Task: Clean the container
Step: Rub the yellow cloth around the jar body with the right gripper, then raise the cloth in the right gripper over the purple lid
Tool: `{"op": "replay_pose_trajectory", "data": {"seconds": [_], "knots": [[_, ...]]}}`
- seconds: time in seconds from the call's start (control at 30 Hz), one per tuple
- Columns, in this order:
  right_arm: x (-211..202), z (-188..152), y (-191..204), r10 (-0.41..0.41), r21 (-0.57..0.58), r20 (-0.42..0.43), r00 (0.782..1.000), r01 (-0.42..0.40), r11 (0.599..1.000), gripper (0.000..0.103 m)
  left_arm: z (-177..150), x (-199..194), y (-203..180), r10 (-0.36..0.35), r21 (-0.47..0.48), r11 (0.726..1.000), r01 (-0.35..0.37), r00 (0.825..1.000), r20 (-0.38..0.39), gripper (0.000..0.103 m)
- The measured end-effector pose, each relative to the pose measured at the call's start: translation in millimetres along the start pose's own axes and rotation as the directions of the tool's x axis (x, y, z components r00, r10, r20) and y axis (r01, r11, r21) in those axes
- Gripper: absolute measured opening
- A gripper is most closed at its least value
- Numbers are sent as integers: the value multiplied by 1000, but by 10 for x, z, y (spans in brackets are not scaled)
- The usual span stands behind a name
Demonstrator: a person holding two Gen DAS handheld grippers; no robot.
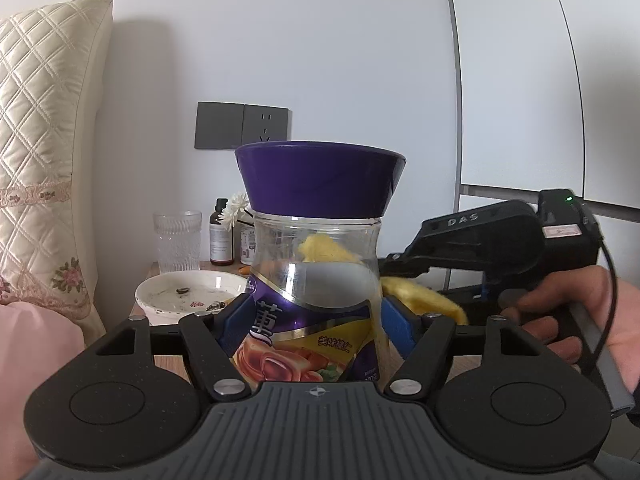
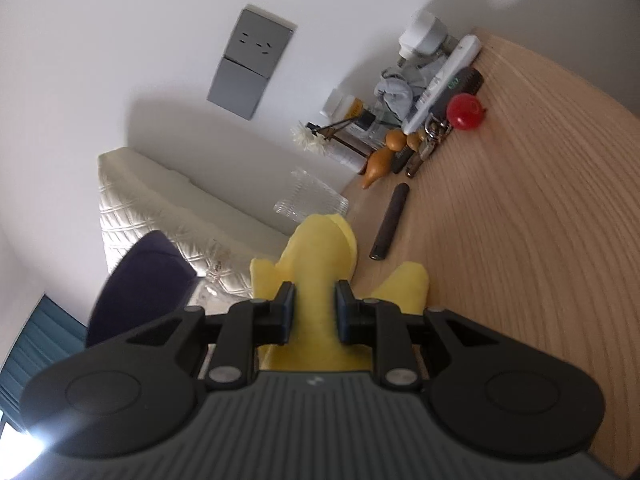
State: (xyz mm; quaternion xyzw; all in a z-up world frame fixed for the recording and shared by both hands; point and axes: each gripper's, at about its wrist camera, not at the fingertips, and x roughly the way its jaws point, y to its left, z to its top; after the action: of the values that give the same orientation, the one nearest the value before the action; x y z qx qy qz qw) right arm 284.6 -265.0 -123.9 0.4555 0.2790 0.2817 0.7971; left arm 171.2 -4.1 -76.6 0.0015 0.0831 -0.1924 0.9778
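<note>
A clear plastic jar [image 1: 316,280] with a purple lid [image 1: 320,178] and a purple and yellow label stands upright between my left gripper's blue pads. My left gripper [image 1: 314,320] is shut on the jar's body. My right gripper [image 2: 312,310] is shut on a yellow cloth [image 2: 316,256]. In the left wrist view the right gripper [image 1: 400,270] comes in from the right and holds the cloth [image 1: 416,294] against the jar's far right side. The purple lid also shows at the left of the right wrist view [image 2: 140,280].
A wooden bedside table [image 2: 520,240] carries a dirty white bowl [image 1: 188,294], a ribbed glass [image 1: 177,242], a brown bottle [image 1: 221,234], a dark stick [image 2: 390,222], a red ball [image 2: 464,111], remotes and small clutter by the wall. A quilted headboard [image 1: 44,140] is on the left.
</note>
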Motion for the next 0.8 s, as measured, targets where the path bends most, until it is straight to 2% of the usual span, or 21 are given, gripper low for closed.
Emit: {"op": "replay_pose_trajectory", "data": {"seconds": [0.07, 0.17, 0.3, 0.43, 0.53, 0.7, 0.8], "knots": [[-56, 0, 35, -1, -18, 22, 1000, 1, 1000, 23, 14, -39, -16, 21, -3, 1000, -21, 999, 35, 100], [-167, 28, 49, -12, -18, 61, 998, 14, 1000, 23, 46, -48, -23, 39, -5, 999, -39, 999, 31, 100], [-351, 68, 101, -27, -47, 105, 994, 32, 998, 22, 222, 92, -92, 122, 57, 991, -117, 989, -88, 100], [-605, 146, 213, -33, -82, 169, 985, 48, 995, 22, 242, 131, -142, 106, 64, 993, -100, 990, -94, 101], [-744, 271, 368, -12, -143, 202, 979, 42, 989, 22, 261, 170, -224, 119, 98, 989, -111, 989, -85, 101], [-772, 504, 721, 18, -262, 187, 982, 32, 965, 22, 389, 318, -307, 151, 84, 986, -145, 986, -72, 101], [-736, 620, 1002, 27, -363, 148, 989, 29, 931, 22, 473, 425, -357, 184, 86, 980, -178, 980, -72, 101]]}}
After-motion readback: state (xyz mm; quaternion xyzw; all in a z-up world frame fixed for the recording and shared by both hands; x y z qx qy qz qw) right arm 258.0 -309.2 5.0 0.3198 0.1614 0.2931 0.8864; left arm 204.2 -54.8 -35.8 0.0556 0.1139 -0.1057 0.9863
